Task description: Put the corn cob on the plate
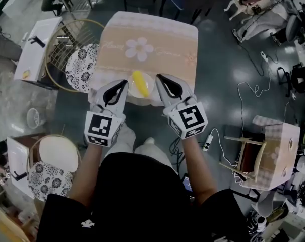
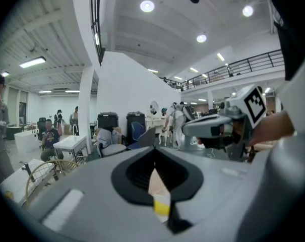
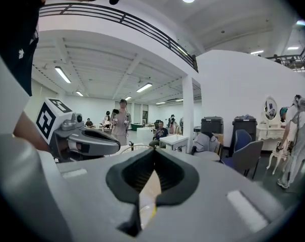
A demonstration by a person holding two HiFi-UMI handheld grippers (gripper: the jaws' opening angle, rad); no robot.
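The corn cob (image 1: 139, 82) is seen lying on the white plate (image 1: 150, 88) at the near edge of the cloth-covered desk (image 1: 157, 39), while the left tongs (image 1: 123, 86) and the right tongs (image 1: 160, 79) are held clenched and empty, one at either side of it.

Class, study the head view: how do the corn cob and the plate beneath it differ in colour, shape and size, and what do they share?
Colour: the corn cob is bright yellow; the plate is white.
Shape: the corn cob is long and narrow; the plate is round and flat.
Size: the plate is wider than the corn cob, which lies on it.
Shared: both sit at the near edge of the table.
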